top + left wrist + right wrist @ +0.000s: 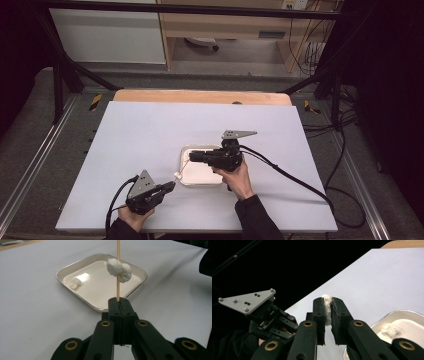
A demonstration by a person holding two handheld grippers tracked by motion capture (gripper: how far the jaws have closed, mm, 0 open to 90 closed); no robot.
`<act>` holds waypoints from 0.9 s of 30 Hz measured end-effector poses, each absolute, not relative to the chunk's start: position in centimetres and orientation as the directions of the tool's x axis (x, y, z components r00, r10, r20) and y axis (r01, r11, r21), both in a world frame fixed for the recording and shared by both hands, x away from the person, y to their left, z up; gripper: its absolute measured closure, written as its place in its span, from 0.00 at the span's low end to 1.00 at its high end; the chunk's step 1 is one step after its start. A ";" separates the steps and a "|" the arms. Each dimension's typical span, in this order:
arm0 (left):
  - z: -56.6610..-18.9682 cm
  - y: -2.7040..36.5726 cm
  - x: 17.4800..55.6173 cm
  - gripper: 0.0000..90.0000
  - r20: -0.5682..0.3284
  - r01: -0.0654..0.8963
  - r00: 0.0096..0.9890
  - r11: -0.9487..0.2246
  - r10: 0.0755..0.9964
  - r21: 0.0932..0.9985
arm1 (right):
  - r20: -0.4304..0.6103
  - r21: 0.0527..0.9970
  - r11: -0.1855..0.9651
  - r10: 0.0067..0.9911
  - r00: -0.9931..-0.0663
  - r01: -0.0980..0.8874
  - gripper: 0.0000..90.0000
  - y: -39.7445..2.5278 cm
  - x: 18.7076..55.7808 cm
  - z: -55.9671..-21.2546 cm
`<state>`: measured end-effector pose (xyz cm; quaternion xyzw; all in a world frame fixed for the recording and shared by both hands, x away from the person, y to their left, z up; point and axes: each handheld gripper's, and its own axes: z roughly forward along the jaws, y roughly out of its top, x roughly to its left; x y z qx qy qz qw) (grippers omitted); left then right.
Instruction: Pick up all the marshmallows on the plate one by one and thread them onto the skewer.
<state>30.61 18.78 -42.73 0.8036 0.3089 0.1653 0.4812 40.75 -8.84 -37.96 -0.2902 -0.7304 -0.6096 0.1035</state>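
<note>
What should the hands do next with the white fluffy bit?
Probably bring the right gripper across to the stick and push its white piece onto the tip. The left gripper holds the stick, which already carries two pieces, and one more piece waits in the tray.

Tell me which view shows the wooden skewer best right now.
The left gripper view: the wooden skewer rises from the shut left gripper, with white pieces threaded on it, over the tray. The high view shows it as a thin, faint line by the tray's edge. In the right gripper view I can't make it out.
</note>
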 end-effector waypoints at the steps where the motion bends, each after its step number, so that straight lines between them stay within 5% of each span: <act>1: -42.7 18.8 30.6 0.99 -0.031 0.338 0.754 -0.347 0.656 0.875 | 0.506 0.829 0.092 0.297 -0.810 0.552 0.92 -8.8 40.7 -38.0; 20: -42.7 18.8 30.8 0.99 -0.042 0.329 0.749 -0.317 0.661 0.889 | 0.490 0.816 0.181 0.285 -0.824 0.548 0.90 -6.6 40.0 -40.1; 27: -43.0 18.7 31.2 0.99 -0.073 0.360 0.746 -0.308 0.662 0.881 | 0.467 0.816 0.203 0.319 -0.825 0.541 0.80 -6.6 40.0 -40.3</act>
